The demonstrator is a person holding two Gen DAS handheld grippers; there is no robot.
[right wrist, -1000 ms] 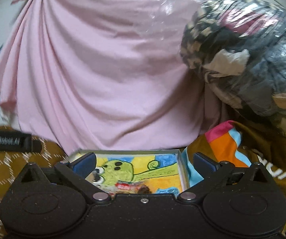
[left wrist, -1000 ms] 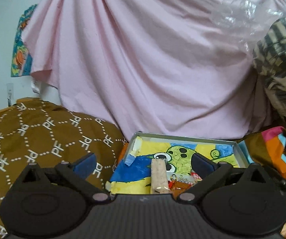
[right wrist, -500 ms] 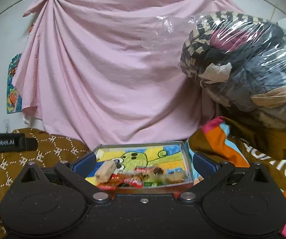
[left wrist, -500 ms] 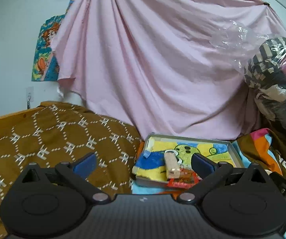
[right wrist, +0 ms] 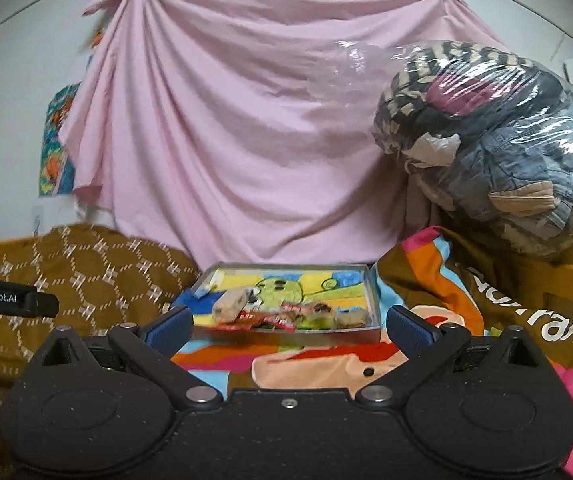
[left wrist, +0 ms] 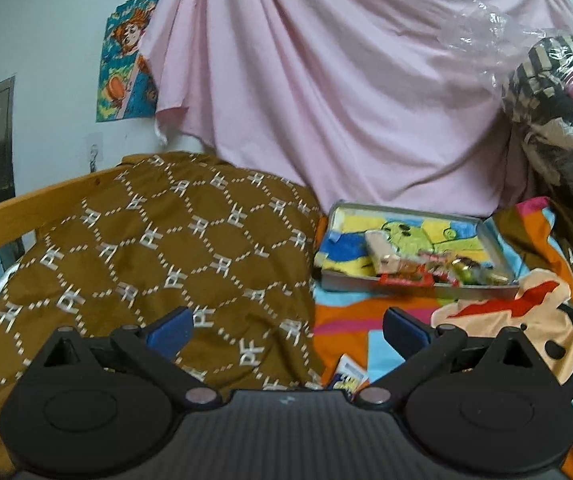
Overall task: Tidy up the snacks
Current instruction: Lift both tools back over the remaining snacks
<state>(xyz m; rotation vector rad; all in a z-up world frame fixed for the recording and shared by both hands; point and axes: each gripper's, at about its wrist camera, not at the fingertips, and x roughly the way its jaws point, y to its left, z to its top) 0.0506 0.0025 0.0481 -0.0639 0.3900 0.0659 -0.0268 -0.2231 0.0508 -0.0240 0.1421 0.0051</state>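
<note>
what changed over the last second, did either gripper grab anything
Both grippers backed away from the tray: a second ago it sat close up between the jaws, now it lies farther off on the colourful blanket. Neither took hold of anything; the left gripper and right gripper stay open and empty. The snacks remain in the tray, seemingly unmoved.
</note>
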